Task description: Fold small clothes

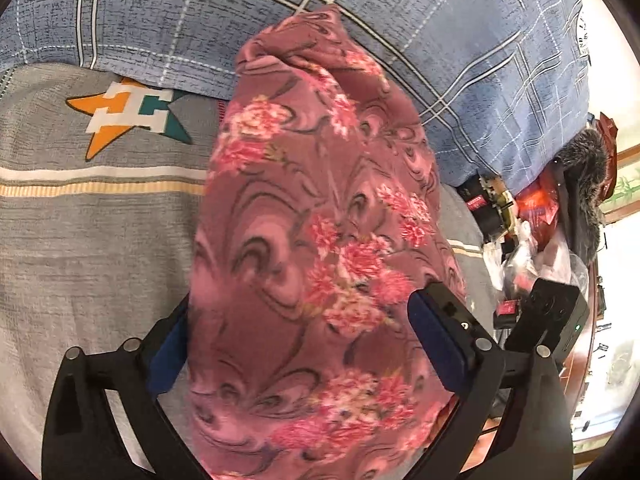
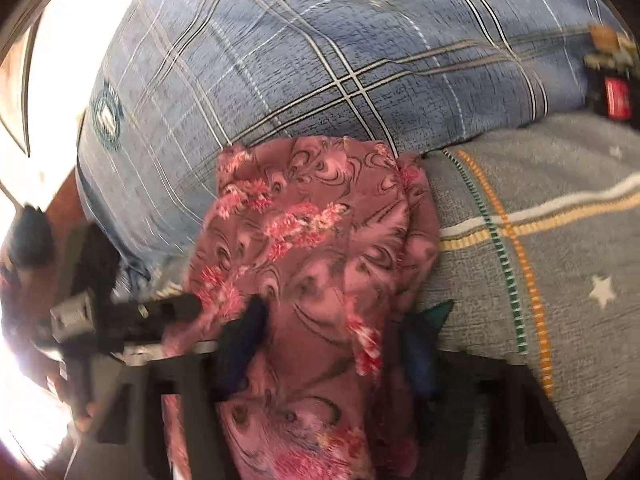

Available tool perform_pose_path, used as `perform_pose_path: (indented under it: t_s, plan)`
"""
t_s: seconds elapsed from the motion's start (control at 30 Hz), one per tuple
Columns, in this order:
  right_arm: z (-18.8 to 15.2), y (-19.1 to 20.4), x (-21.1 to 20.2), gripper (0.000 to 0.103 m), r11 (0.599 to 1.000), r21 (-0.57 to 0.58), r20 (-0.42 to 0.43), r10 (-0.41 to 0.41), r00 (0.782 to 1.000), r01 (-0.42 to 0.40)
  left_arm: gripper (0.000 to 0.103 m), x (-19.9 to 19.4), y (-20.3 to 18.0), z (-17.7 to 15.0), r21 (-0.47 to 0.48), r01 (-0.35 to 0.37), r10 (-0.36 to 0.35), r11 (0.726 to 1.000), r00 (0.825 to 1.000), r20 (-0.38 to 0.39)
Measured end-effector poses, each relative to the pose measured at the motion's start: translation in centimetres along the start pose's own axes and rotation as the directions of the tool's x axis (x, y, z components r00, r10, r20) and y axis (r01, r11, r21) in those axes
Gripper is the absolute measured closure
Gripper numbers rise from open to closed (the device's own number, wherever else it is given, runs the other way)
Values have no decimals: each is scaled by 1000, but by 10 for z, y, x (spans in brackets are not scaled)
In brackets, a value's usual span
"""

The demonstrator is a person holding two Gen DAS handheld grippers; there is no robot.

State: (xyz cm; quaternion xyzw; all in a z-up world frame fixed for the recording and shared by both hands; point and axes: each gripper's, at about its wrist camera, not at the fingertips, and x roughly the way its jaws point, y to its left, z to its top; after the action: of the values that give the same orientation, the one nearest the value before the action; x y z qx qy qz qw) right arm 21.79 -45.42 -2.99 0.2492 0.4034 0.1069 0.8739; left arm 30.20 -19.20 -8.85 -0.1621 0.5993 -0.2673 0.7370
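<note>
The pink floral garment point(image 1: 316, 248) was bunched up on the grey bedsheet point(image 1: 92, 240), its far end at 12 o'clock against the blue plaid pillow point(image 1: 460, 60). The left gripper point(image 1: 298, 344) had its pads spread wide around it. The right gripper point(image 2: 332, 344) looked the same, but too blurry to tell if it pinched.

Left gripper point(image 1: 304, 344): black frame, 2 dark-blue finger pads point(image 1: 434, 340), round silver fasteners. Right gripper point(image 2: 332, 344): identical construction.
</note>
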Motion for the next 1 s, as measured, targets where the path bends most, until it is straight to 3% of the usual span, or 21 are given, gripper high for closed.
perform_pose_path:
  t_s: [0.07, 0.2, 0.27, 0.53, 0.8, 0.87, 0.93, 1.0]
  plan:
    - [-2, 2, -5, 65, 1000, -5, 25, -5, 1000, 6, 24, -3, -6, -2, 22, -44, 43, 999, 999, 31]
    - [-5, 16, -12, 70, 997, -51, 62, -54, 997, 58, 66, -15, -11, -9, 86, -136, 129, 987, 988, 83]
    - [-5, 23, -17, 71, 996, -59, 87, -64, 994, 69, 75, -25, -10, -11, 93, -133, 123, 987, 987, 106]
    - [-6, 53, -39, 72, 992, -82, 145, -84, 986, 97, 80, -62, -24, -24, 132, -131, 108, 982, 979, 171]
    - [-18, 85, -77, 72, 993, -88, 198, -57, 979, 75, 84, -114, -27, -55, 152, -81, 44, 985, 972, 232]
    - [-26, 95, -85, 76, 995, -89, 200, -32, 979, 50, 94, -133, -24, -66, 160, -24, -17, 987, 969, 248]
    - [-38, 109, -87, 86, 994, -104, 184, 8, 983, 12, 94, -151, -22, -80, 167, 10, -56, 986, 961, 270]
    - [-51, 123, -87, 87, 993, -116, 187, -15, 982, 38, 94, -159, -22, -94, 202, -57, -4, 978, 958, 288]
